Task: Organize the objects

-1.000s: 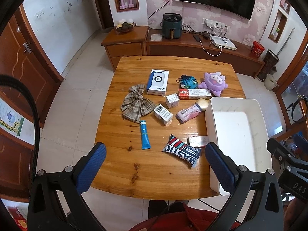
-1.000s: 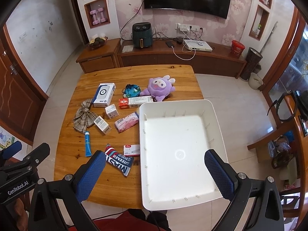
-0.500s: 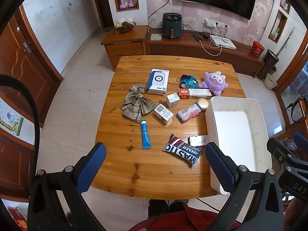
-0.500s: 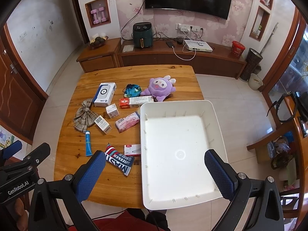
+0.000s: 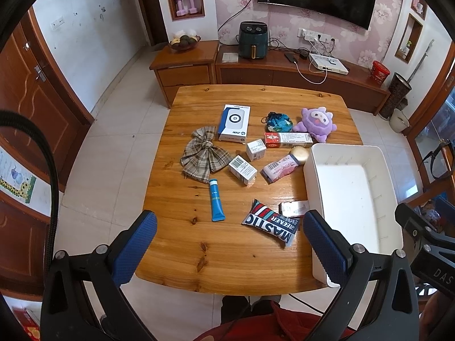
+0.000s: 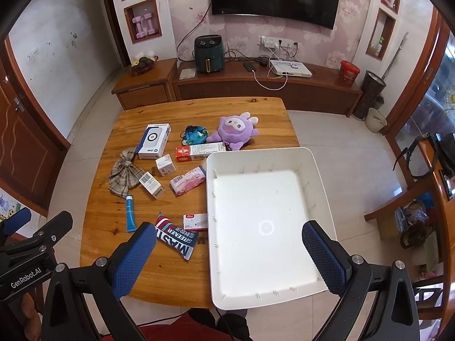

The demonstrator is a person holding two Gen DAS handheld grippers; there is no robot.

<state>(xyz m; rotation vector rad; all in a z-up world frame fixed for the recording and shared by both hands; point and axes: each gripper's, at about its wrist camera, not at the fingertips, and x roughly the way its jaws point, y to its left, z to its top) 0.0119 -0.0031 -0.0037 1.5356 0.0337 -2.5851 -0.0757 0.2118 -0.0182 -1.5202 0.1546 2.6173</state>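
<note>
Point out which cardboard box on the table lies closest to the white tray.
The small red-and-white box by the MASTIC packet; it touches the white tray, unlike the others.

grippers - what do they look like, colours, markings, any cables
Both are alike: the left gripper and right gripper have black angular frames with silver bolts and blue dimpled pads. White lettering reads "GenRobot.AI" on the left gripper's body. A black braided cable loops past the left one.

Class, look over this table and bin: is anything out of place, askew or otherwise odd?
The white bin juts past the wooden table's right and near edges, so it is only partly supported. It holds nothing; the items lie scattered beside it.
</note>
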